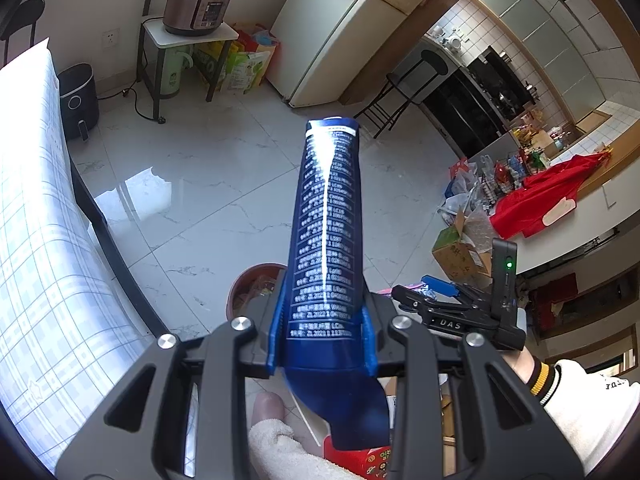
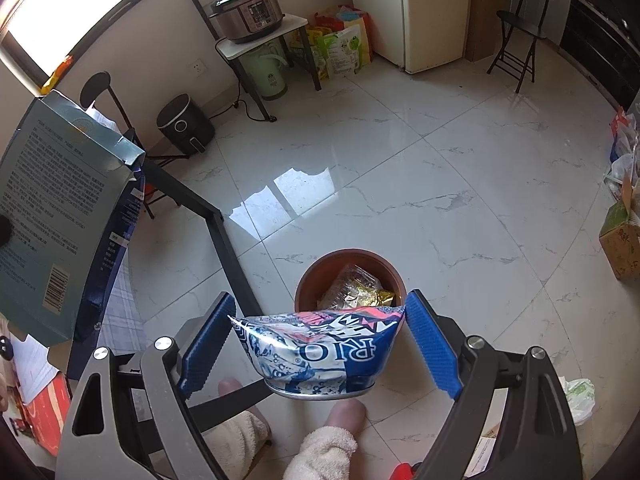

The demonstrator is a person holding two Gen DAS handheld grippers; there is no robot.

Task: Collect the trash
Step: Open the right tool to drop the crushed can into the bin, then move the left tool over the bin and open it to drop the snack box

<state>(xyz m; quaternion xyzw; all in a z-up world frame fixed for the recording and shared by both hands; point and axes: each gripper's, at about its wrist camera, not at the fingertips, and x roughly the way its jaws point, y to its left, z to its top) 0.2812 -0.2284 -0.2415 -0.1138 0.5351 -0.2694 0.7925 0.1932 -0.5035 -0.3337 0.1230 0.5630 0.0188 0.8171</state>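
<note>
My left gripper point(image 1: 324, 314) is shut on a long dark blue carton point(image 1: 326, 216) with white print, which sticks out forward and up between the blue pads. The same carton point(image 2: 60, 208) shows its teal face at the left of the right wrist view. My right gripper point(image 2: 320, 312) is shut on a crushed blue, white and pink drink can point(image 2: 320, 352), held across its width with the jaws wide. Just beyond and below the can stands a round brown bin point(image 2: 308, 276) holding crumpled wrappers. In the left wrist view the bin point(image 1: 248, 280) peeks out left of the carton, and the right gripper point(image 1: 422, 290) shows low on the right.
A table with a checked cloth point(image 1: 32, 200) and a black leg point(image 2: 224, 248) runs along the left. A black air fryer point(image 2: 184, 124), a pressure cooker on a stand point(image 2: 248, 12), a folding chair point(image 2: 520, 28) and a cardboard box point(image 2: 620, 240) ring the marble floor. A person's feet point(image 2: 320, 440) are below.
</note>
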